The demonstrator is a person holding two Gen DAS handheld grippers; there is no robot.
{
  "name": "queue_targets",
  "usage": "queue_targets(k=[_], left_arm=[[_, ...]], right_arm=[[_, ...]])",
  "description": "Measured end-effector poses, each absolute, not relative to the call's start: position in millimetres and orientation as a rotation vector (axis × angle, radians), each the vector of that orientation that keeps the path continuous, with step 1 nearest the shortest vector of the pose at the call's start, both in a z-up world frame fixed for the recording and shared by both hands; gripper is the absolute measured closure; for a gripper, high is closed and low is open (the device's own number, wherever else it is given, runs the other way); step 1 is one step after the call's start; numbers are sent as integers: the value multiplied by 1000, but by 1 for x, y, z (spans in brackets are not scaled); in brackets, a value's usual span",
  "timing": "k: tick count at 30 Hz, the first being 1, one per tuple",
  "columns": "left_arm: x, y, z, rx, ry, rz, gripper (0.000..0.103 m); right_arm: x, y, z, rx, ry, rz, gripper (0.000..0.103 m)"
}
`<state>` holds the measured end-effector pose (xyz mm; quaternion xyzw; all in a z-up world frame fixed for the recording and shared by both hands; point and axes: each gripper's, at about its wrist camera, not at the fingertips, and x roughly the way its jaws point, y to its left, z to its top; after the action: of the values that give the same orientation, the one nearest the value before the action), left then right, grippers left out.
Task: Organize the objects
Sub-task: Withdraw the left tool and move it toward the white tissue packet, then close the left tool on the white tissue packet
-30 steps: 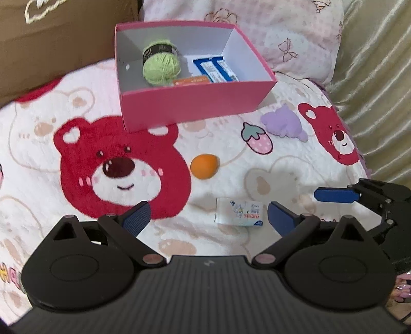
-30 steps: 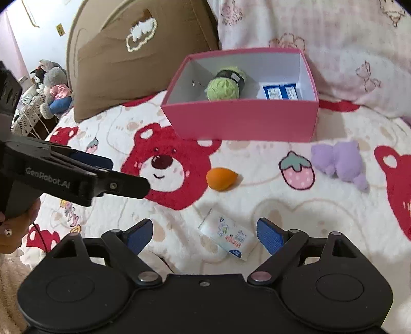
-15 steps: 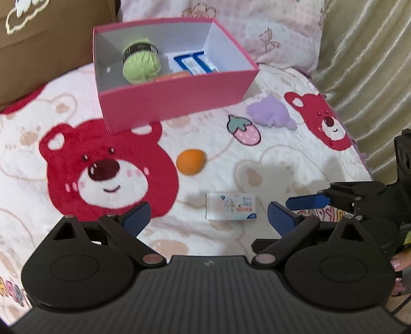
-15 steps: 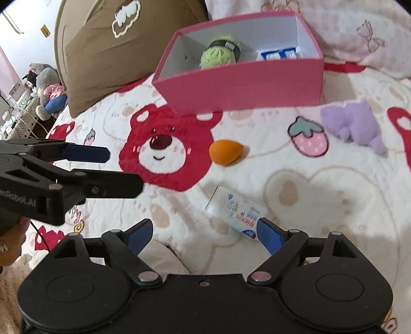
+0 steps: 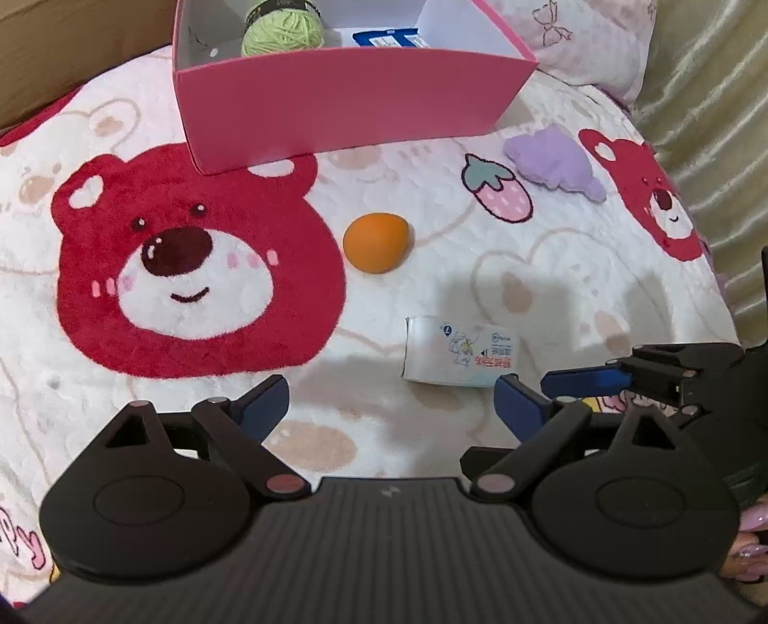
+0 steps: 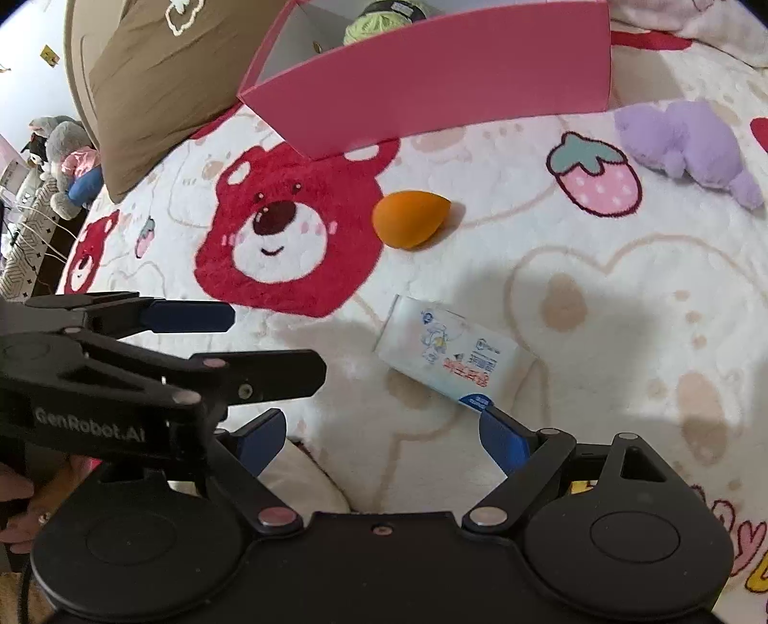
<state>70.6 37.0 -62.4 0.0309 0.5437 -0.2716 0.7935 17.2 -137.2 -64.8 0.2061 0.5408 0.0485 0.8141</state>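
A white tissue pack (image 5: 461,355) (image 6: 453,355) lies flat on the bear-print blanket (image 5: 192,269). An orange sponge egg (image 5: 377,242) (image 6: 408,218) sits a little beyond it. At the back, the pink box (image 5: 336,96) (image 6: 432,72) holds a green yarn ball (image 5: 281,29) and blue packets (image 5: 391,38). A purple plush (image 5: 552,161) (image 6: 686,144) lies at the right. My left gripper (image 5: 391,408) (image 6: 278,343) hovers low, jaws closing with nothing between them, the pack just beyond its right fingertip. My right gripper (image 6: 384,437) is open and empty, the pack just ahead of its right fingertip. One of its fingers (image 5: 590,380) shows beside the left gripper.
A brown cushion (image 6: 158,86) and a pink patterned pillow (image 5: 590,43) lie behind the box. Pale curtain folds (image 5: 710,96) hang at the right. Plush toys (image 6: 67,158) sit on a shelf beyond the blanket's left edge. A hand (image 5: 749,552) holds the right gripper.
Both grippers have sunk toward the blanket, so the pack and sponge look larger and nearer. The box has slid up the frames. The left jaws stand slightly narrower.
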Motion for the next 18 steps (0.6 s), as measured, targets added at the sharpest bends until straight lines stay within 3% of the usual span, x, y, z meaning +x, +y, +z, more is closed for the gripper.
queue_targets(k=[7,13,16,18], left_arm=[[78,32,-76,63,1141,-598,22],[77,22,-88,70,1081,-643,37],[74,17,-92,91,1049,-658,44],[74,15,-95,93,1048,-661,49]], right_arm=[[21,-143,-78,457,1165,85,13],[18,-137,-83,356,1129,50,15],[16,-135,-85,287,1099,34,23],[16,-138,-89,292,1097,33,35]])
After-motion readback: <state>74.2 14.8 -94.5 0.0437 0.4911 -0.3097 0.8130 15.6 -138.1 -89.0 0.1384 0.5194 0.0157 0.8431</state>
